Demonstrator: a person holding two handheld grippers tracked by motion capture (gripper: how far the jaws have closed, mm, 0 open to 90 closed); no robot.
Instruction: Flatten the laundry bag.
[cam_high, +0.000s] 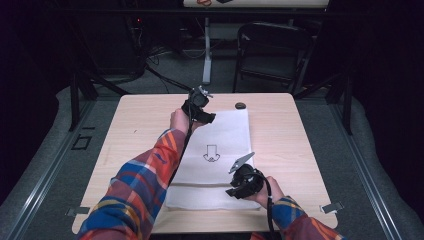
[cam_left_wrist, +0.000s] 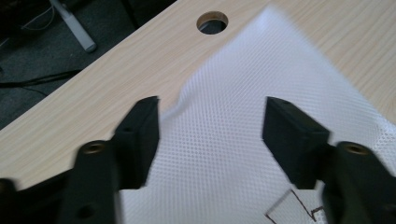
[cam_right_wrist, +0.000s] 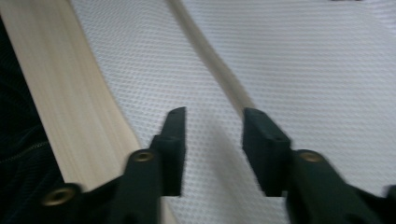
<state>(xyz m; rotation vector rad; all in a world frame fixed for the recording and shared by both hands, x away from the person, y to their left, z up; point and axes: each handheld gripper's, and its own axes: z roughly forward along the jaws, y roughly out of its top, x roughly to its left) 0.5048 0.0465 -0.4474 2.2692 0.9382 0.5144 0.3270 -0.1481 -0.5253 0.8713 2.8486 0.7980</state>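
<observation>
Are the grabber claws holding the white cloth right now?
No. The left gripper and right gripper both stand open above the white cloth, with nothing pinched between their jaws.

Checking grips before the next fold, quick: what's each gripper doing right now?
Left gripper: open, jaws apart over the white cloth, holding nothing.
Right gripper: open above the cloth's folded edge, holding nothing.

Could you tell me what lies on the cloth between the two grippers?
In the high view, a small dark printed drawing on the white cloth lies between left gripper and right gripper.
</observation>
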